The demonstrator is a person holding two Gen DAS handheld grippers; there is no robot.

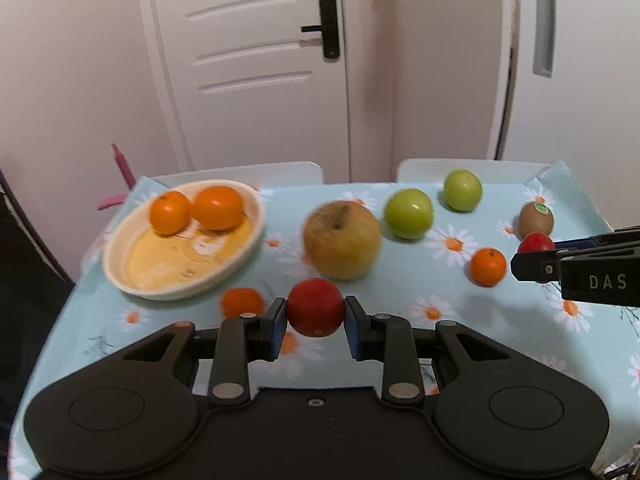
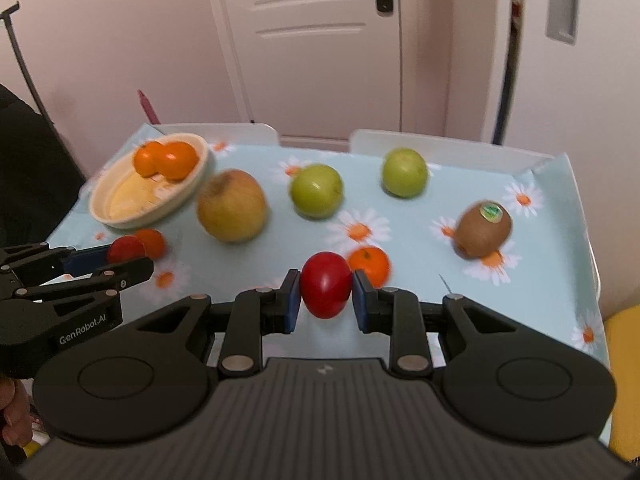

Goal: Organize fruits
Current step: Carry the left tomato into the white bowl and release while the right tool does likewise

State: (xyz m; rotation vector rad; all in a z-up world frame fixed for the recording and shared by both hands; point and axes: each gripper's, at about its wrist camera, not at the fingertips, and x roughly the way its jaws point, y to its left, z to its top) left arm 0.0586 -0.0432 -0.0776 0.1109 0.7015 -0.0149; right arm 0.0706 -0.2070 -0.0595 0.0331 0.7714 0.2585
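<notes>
your left gripper (image 1: 315,317) and right gripper (image 2: 326,295) each clamp one red tomato (image 1: 316,306). two oranges (image 1: 196,210) fill the bowl (image 1: 120,272); two green apples (image 1: 408,213) sit behind.

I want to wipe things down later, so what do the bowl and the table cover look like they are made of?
The bowl looks like glazed ceramic: cream rim, glossy yellowish inside with reflections. The table cover looks like thin plastic or oilcloth, pale blue with printed daisies and a faint sheen; blur leaves that open.
</notes>
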